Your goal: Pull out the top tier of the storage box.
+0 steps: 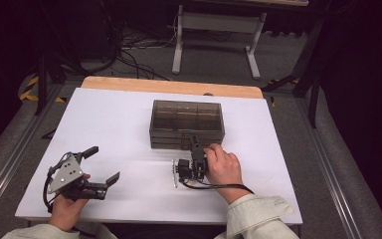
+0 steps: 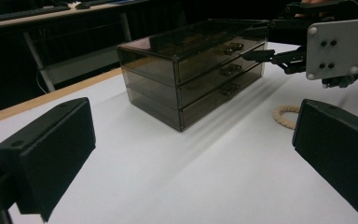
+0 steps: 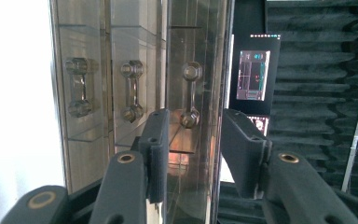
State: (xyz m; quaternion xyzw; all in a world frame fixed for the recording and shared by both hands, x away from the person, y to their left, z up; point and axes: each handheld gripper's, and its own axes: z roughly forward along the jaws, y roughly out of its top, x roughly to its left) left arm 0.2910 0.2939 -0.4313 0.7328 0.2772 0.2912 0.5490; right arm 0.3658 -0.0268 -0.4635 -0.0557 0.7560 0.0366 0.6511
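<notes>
From above, my right hand covers most of the right gripper at the drawer box front, mid-table. My left gripper rests wide open, empty, near the table's left edge. In its view a beaded ring is half cut off. In my right gripper's view, turned sideways, the jaws sit partly open around the top handle, not touching.
</notes>
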